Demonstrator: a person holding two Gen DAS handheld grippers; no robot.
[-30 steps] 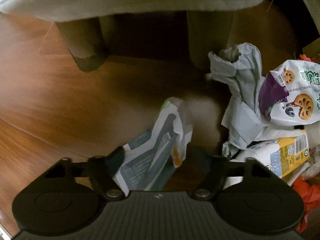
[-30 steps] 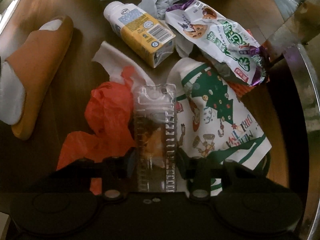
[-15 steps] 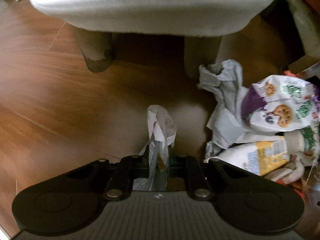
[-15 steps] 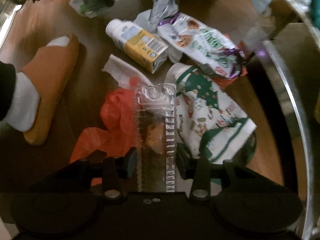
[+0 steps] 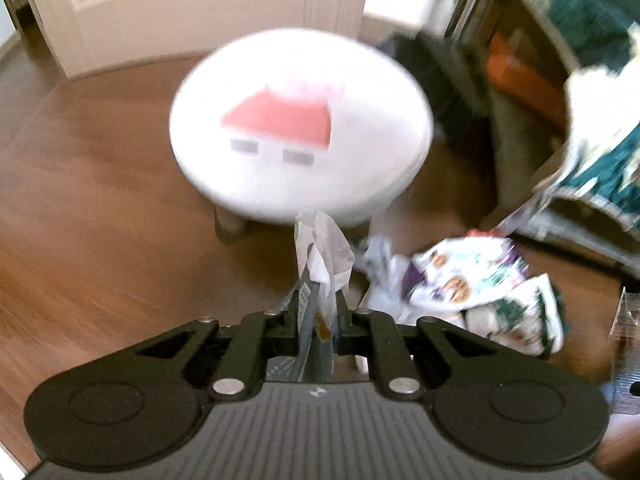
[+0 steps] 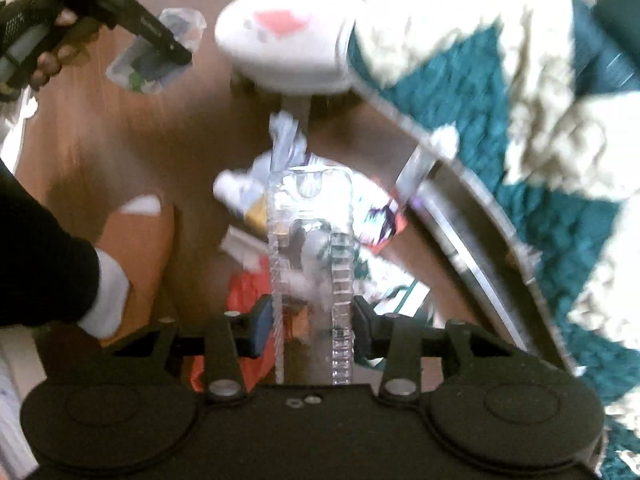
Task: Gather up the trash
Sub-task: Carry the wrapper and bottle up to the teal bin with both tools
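Being pinched between the nearly closed left tongs (image 5: 318,312), a crumpled white wrapper (image 5: 320,256) is being held above the wooden floor (image 5: 100,240). A clear plastic package (image 6: 310,264) is being clamped by the right tongs (image 6: 310,320). More litter (image 5: 472,284) is lying below, beside a white stool (image 5: 300,120).

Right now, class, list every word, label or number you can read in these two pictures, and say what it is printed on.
None can be read.
Snack bag: printing too blurred.
Wrapper in the left tongs: print too blurred.
Clear plastic pack in the right tongs: no lettering visible.
Stool: a red shape, no words.
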